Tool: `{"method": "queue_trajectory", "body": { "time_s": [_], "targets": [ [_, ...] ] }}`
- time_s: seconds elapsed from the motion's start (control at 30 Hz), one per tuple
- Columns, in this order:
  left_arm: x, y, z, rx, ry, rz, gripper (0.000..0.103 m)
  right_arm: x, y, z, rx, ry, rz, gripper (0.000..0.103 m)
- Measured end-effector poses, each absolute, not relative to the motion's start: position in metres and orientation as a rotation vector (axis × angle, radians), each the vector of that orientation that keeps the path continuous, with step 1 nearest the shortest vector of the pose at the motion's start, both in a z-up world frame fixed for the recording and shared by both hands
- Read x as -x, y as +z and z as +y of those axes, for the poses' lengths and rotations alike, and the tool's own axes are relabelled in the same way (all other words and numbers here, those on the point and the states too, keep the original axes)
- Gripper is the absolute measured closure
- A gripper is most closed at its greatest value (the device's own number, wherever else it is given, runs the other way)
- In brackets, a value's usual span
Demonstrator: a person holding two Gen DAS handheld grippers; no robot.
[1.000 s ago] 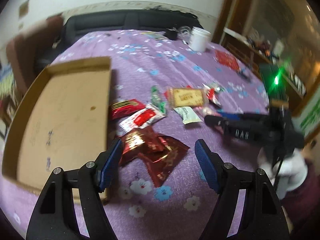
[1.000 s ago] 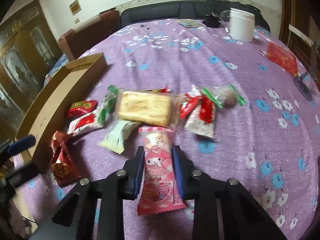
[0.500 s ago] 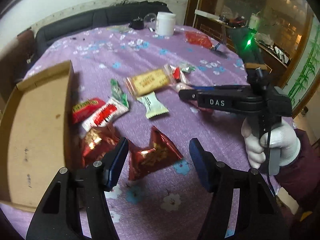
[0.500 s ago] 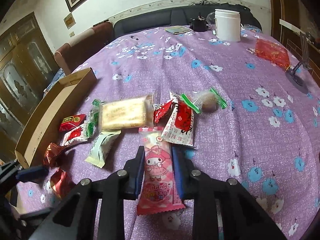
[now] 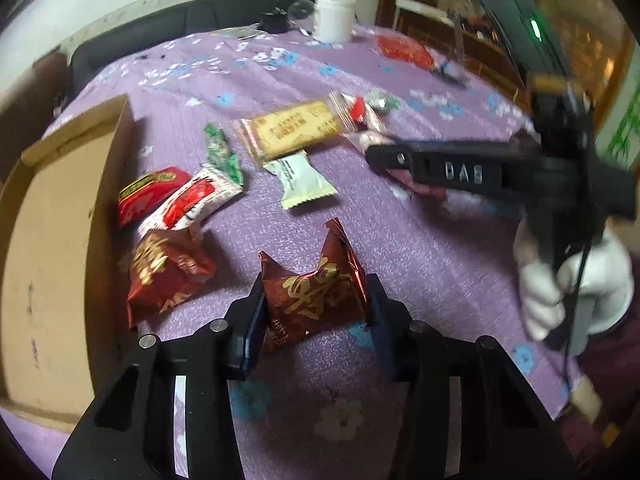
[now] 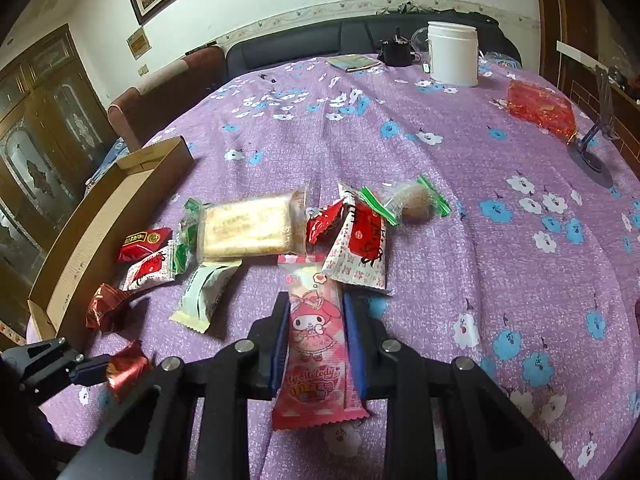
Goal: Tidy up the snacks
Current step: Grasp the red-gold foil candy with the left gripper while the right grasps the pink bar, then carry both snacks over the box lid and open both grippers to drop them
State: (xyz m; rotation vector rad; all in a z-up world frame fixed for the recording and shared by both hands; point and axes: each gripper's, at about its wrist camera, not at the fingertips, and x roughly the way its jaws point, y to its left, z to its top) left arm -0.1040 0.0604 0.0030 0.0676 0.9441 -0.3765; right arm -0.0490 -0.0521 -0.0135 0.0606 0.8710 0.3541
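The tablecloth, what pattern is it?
Purple tablecloth with blue and white flowers; clearest in the right wrist view.

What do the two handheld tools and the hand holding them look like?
Both are black plastic frames with silver bolts and blue finger pads. The left tool and the right tool match. From the left wrist, the right one's side reads "DAS", a black cable hangs down, and a white glove meets a maroon sleeve.

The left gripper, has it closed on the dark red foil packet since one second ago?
Yes. The left gripper, earlier open and short of it, now clamps the dark red foil packet, while the cardboard box stays at left.
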Motion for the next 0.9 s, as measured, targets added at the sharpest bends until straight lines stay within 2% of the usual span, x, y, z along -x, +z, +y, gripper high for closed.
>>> {"method": "queue_trajectory", "body": {
  "time_s": [0.37, 0.67, 0.9],
  "targets": [
    [0.138, 0.072, 0.155, 0.174, -0.288, 0.748, 0.058, 0.092, 0.023, -0.044, -0.077, 0.409, 0.782, 0.076],
    [0.152, 0.071, 0.245, 0.277, -0.078, 0.731, 0.058, 0.108, 0.059, 0.028, -0.029, 0.589, 0.769, 0.076],
    [0.137, 0.054, 0.276, 0.264, 0.014, 0.787, 0.058, 0.1, 0.061, 0.105, -0.014, 0.746, 0.837, 0.076]
  ]
}}
